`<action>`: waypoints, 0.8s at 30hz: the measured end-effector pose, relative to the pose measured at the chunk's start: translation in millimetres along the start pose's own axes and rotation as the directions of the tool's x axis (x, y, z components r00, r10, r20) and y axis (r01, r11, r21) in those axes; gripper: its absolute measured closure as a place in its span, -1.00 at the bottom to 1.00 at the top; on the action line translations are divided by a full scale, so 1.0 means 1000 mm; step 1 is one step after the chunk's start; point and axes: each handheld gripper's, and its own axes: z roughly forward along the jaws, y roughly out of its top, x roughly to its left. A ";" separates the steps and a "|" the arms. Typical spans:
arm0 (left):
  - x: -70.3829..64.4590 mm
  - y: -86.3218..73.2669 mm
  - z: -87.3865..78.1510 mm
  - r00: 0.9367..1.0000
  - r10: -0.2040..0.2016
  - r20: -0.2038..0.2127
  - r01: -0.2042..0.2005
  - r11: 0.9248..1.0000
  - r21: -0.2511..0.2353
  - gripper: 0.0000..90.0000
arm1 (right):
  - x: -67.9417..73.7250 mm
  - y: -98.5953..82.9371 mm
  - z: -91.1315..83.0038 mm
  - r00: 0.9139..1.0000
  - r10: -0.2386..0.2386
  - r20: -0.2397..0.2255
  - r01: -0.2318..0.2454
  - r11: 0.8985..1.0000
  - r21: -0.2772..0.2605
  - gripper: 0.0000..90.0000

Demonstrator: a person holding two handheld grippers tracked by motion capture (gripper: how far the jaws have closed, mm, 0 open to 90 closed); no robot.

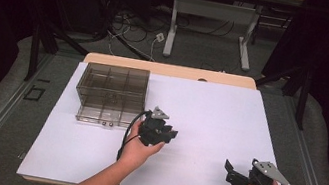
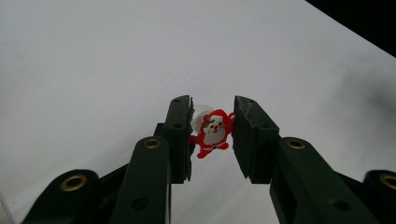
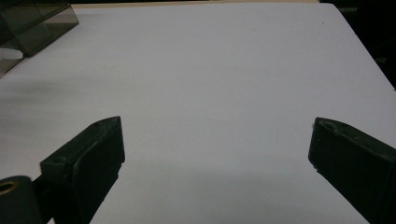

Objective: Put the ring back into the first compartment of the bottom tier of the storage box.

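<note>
progress looked partial: the left gripper (image 2: pixel 212 122) had its jaws clamped on a small red santa figure (image 2: pixel 212 132) above the white counter (image 1: pixel 209 115), not yet in the smoky clear compartment box (image 1: pixel 111 95), while the right gripper (image 3: pixel 215 154) waited, jaws wide apart.

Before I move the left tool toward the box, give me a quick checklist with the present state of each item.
1. Santa figure between the left tool jaws: ok.
2. Firm grip on the figure: cannot tell; one jaw touches it, the other shows a gap.
3. Right tool open and holding nothing: ok.
4. Clear box on the white table, left of the left tool: ok.
5. Box lid open: cannot tell.
</note>
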 end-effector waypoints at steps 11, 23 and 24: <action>0.008 0.005 -0.012 1.000 -0.007 -0.018 0.006 1.000 -0.022 0.51 | -0.001 0.001 -0.001 1.000 -0.009 -0.005 0.009 1.000 0.005 -0.92; 0.018 0.008 -0.027 0.999 -0.019 -0.045 0.017 0.998 -0.055 0.51 | -0.001 0.001 -0.001 1.000 -0.004 -0.010 0.004 1.000 0.011 -0.92; 0.019 0.008 -0.028 0.999 -0.028 -0.047 0.025 0.998 -0.060 0.51 | -0.001 0.001 -0.001 1.000 -0.009 -0.009 0.009 1.000 0.009 -0.92</action>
